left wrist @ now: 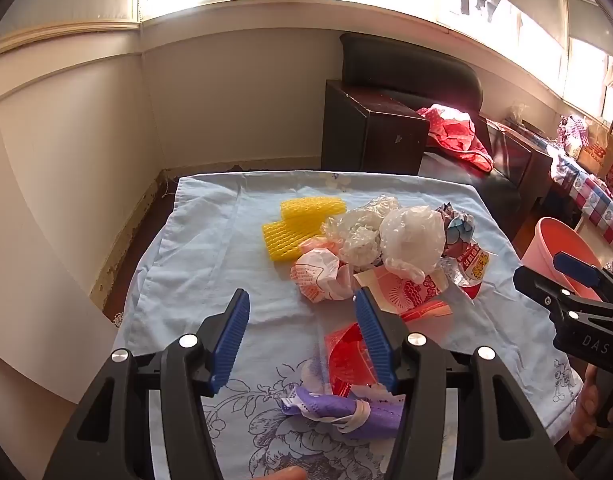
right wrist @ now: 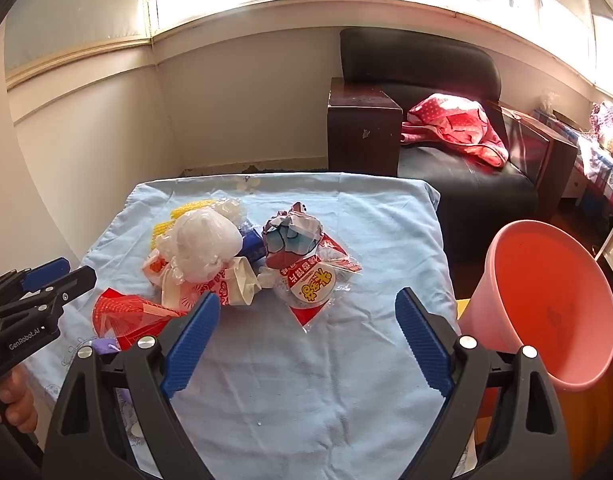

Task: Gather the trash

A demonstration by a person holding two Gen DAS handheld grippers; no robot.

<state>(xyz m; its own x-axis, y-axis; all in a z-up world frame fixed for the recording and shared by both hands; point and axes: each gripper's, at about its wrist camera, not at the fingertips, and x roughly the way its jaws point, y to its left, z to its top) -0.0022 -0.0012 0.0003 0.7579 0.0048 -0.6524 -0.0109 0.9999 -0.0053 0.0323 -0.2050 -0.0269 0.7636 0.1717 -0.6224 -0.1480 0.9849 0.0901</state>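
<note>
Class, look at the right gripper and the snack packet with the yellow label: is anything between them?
Nothing visible. The right gripper is open above bare blue cloth, and the snack packet lies just beyond its fingertips, with the other trash off to the packet's left.

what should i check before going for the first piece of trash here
1. Left gripper open and empty: ok, nothing between its pads.
2. Right gripper open and empty: ok, jaws wide over bare cloth.
3. Trash within view: ok, snack wrapper lies just ahead of the right gripper, white plastic bag behind it.
4. Pink bin ready: ok, it stands beside the table, mouth open.
5. Bin empty: cannot tell, only part of its inside shows.
6. Grippers apart: ok.
</note>
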